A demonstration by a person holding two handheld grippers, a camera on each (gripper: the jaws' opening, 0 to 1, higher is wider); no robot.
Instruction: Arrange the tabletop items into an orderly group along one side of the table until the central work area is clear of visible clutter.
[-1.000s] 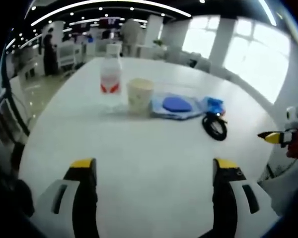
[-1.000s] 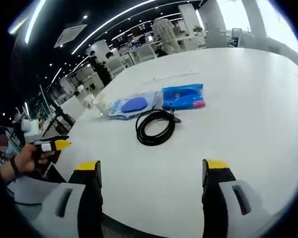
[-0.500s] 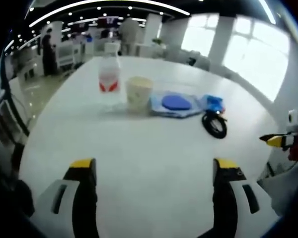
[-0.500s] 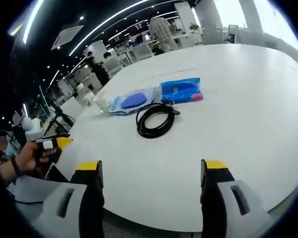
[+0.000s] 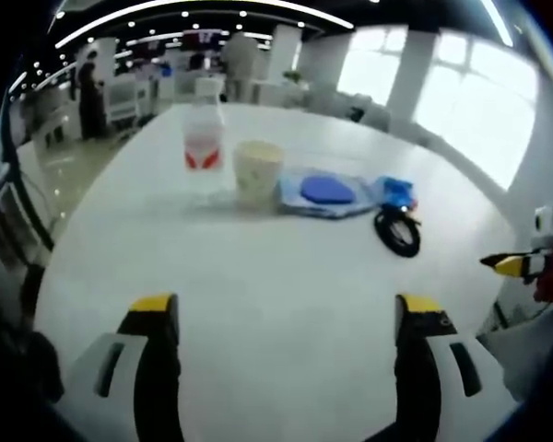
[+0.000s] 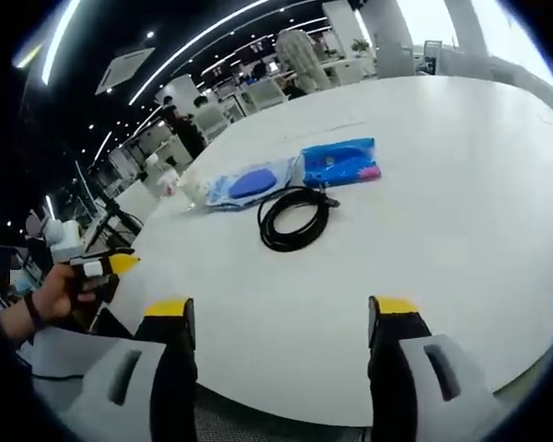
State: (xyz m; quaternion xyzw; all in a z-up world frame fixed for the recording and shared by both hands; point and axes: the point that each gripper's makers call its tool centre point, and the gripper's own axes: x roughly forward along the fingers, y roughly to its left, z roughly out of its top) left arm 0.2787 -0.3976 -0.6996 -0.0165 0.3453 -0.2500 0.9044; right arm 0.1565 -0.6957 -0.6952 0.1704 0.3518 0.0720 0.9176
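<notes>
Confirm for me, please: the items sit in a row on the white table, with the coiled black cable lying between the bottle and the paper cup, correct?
Not quite. The coiled black cable lies at the other end of the row, beside the blue packet. The left gripper view shows the paper cup directly next to the bottle on the white table.

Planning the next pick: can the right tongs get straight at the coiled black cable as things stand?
Probably yes. The right tongs are open and aimed at the coiled black cable, with only bare white table between. The blue packet lies just beyond the cable.
</notes>
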